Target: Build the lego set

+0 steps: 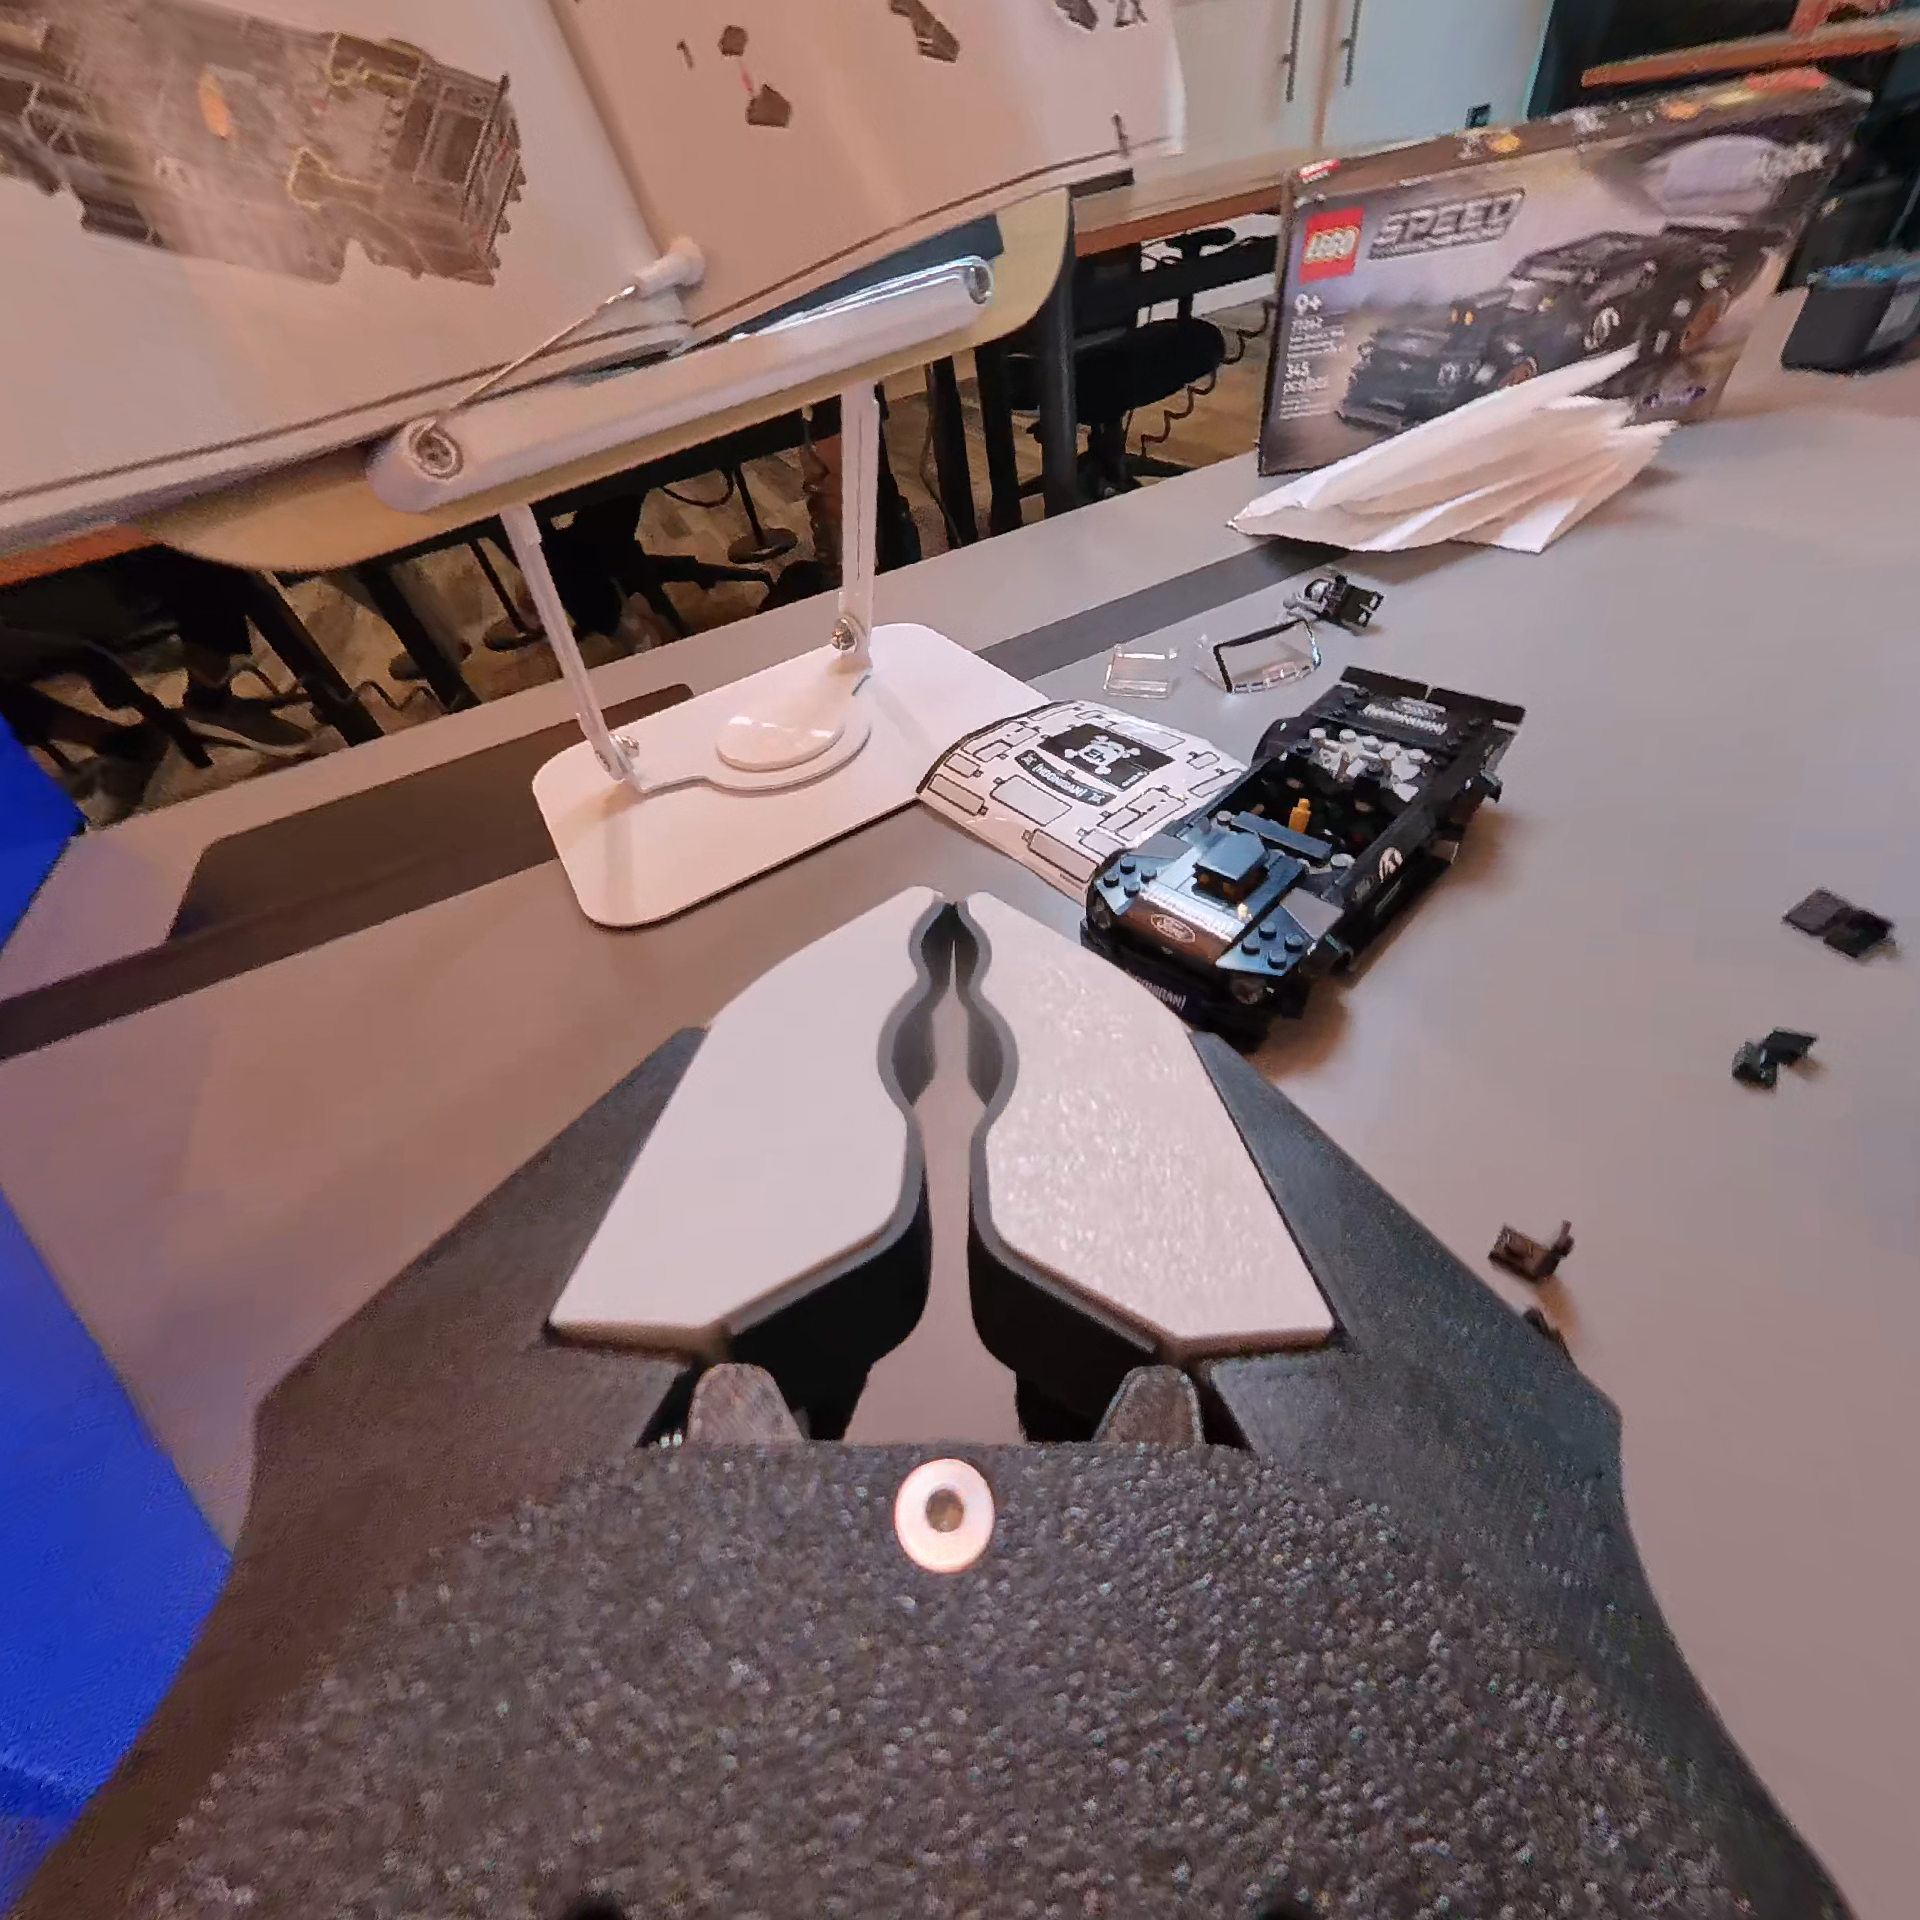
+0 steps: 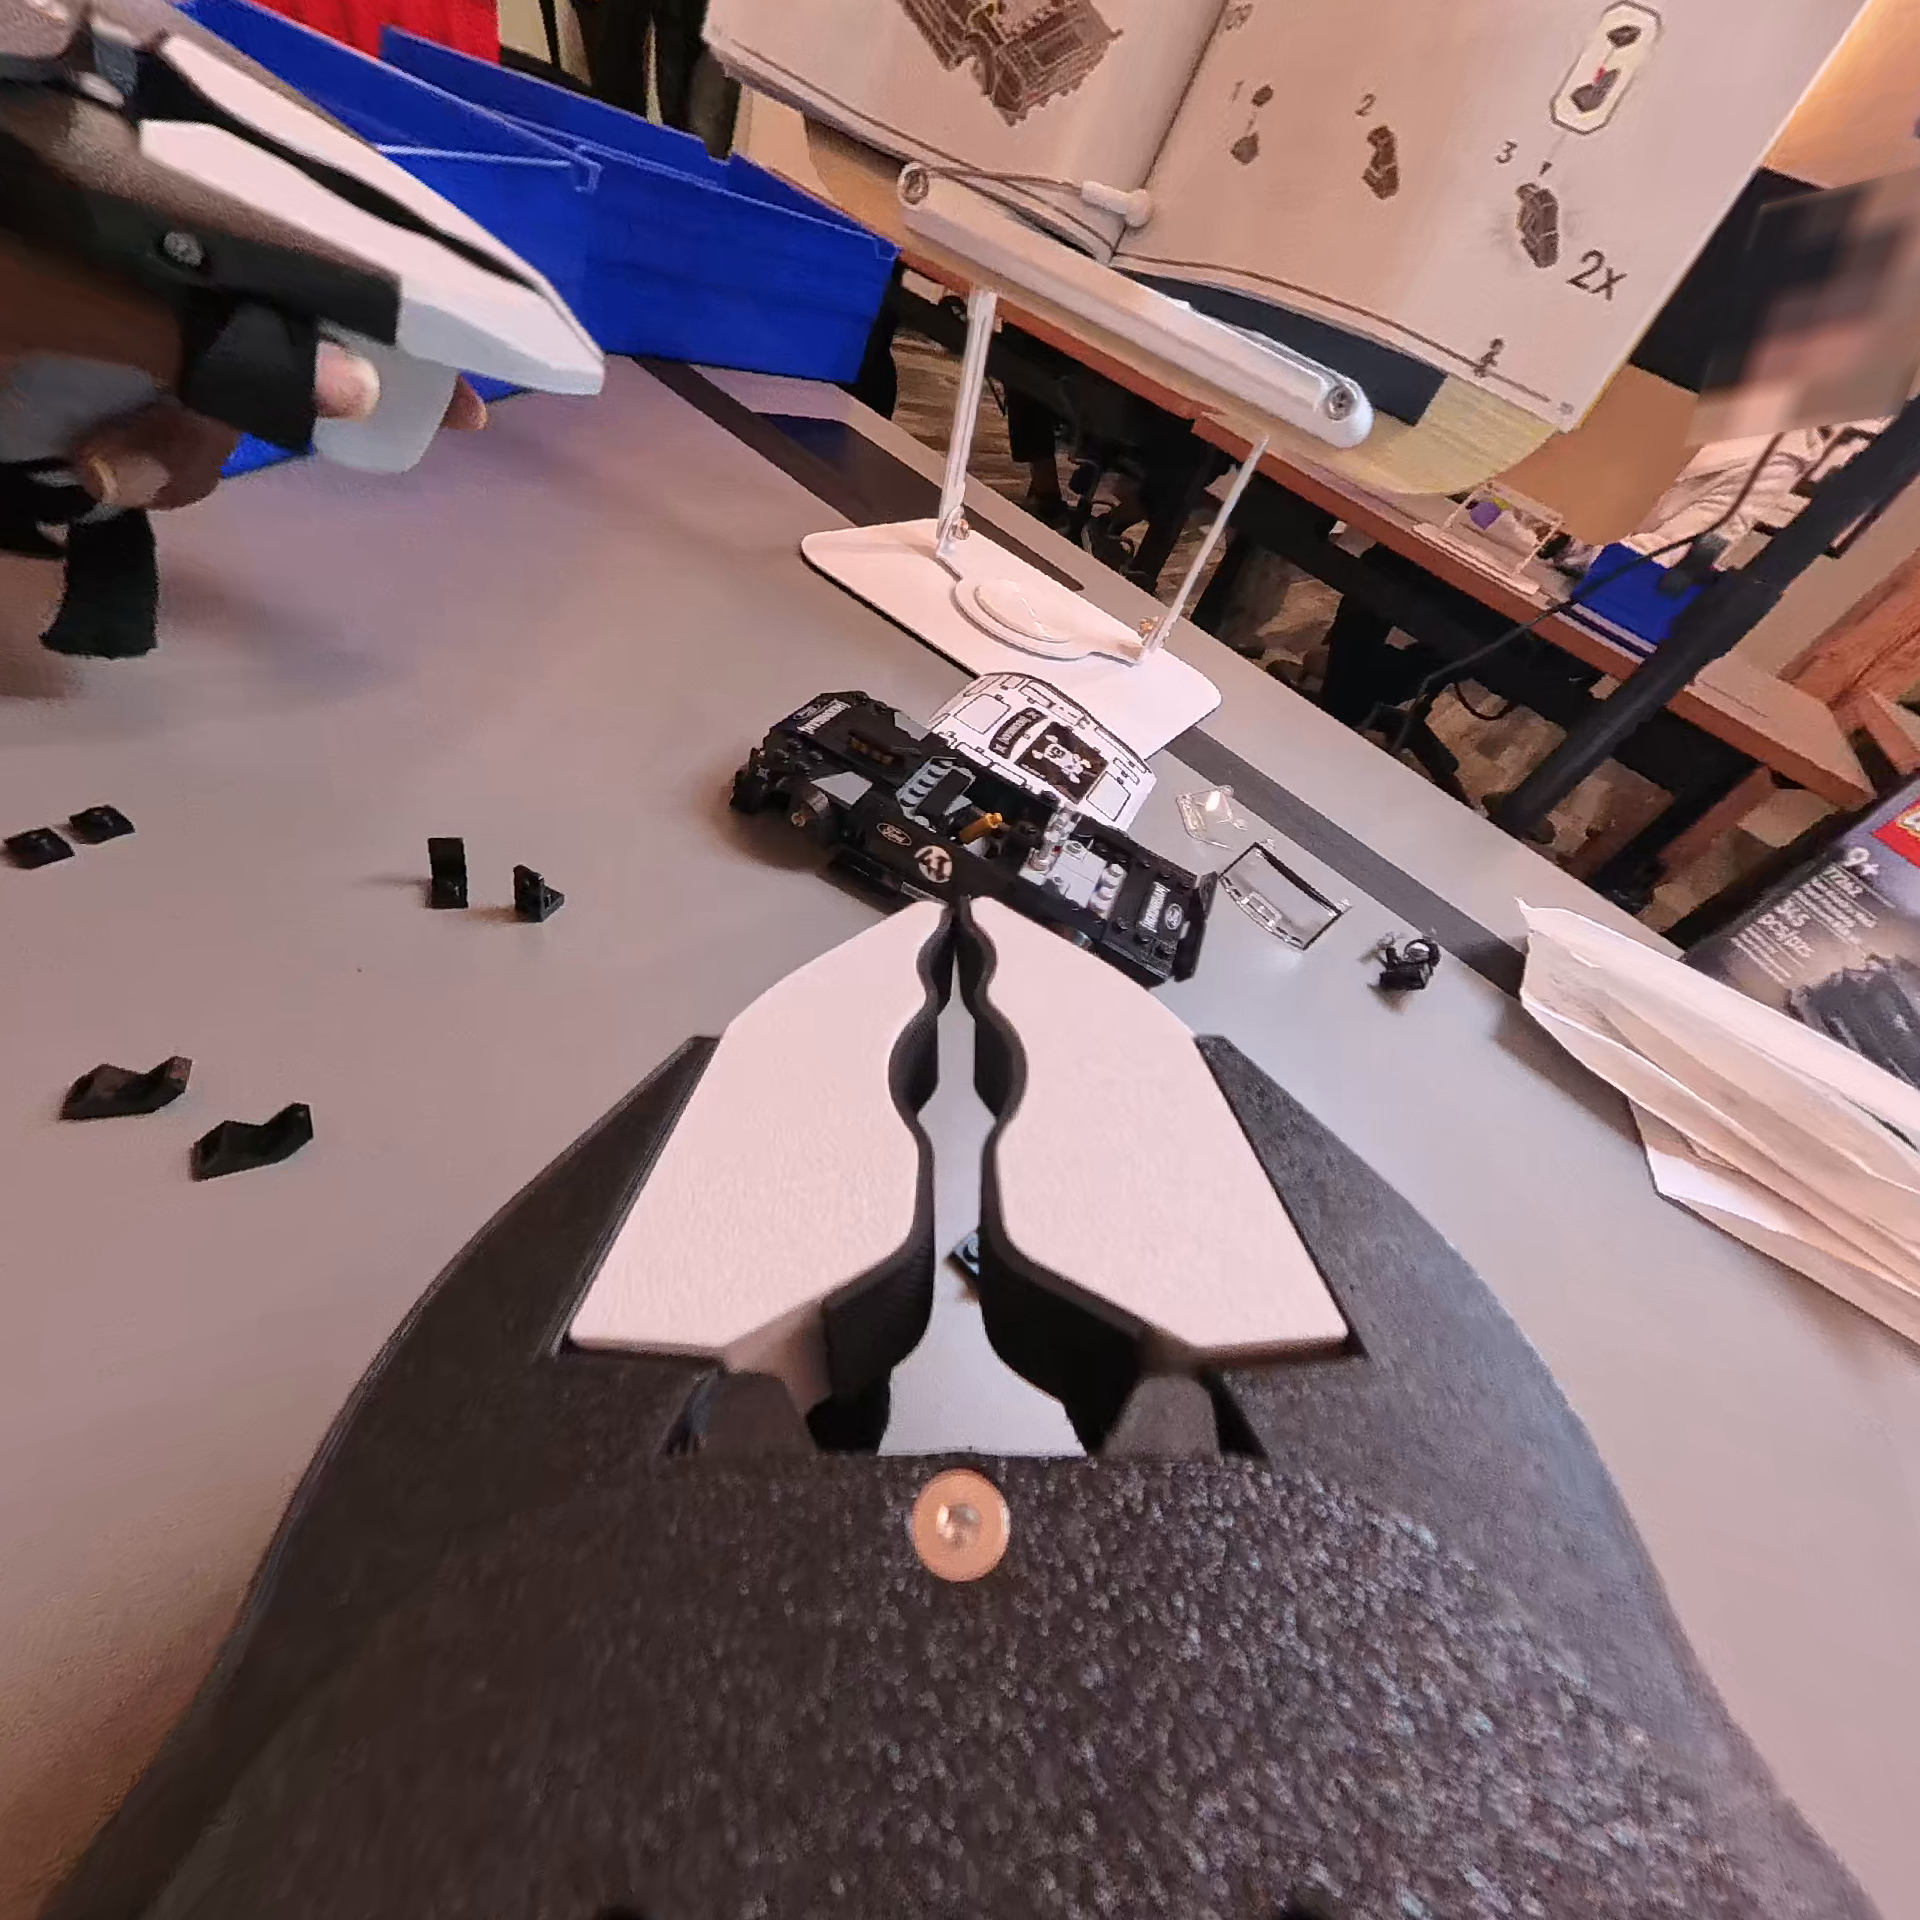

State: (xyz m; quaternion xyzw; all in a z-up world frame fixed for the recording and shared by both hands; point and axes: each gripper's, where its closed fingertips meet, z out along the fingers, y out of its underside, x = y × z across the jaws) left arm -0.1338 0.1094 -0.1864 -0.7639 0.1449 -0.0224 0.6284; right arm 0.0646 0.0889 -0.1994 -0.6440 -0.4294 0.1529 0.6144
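Observation:
The partly built black lego car (image 1: 1309,831) lies on the grey table (image 1: 416,1039), just right of and beyond my left gripper (image 1: 951,914). The left gripper is shut, with nothing visible between its tips, and hangs above the table. My right gripper (image 2: 958,914) is also shut, its tips just in front of the car (image 2: 977,831) and apart from it. The left gripper also shows at the top left of the right wrist view (image 2: 499,312), held in a hand. Small black pieces (image 2: 447,873) (image 2: 249,1138) lie loose to the left.
A white book stand (image 1: 727,810) holds the open instruction booklet (image 1: 312,208). A sticker sheet (image 1: 1070,774) and clear windscreen pieces (image 1: 1257,660) lie by the car. White paper bags (image 1: 1475,468) and the set's box (image 1: 1538,281) stand far right. A blue bin (image 2: 675,239) is far left. The gap from one gripper's tips to the other's is roughly 20 cm.

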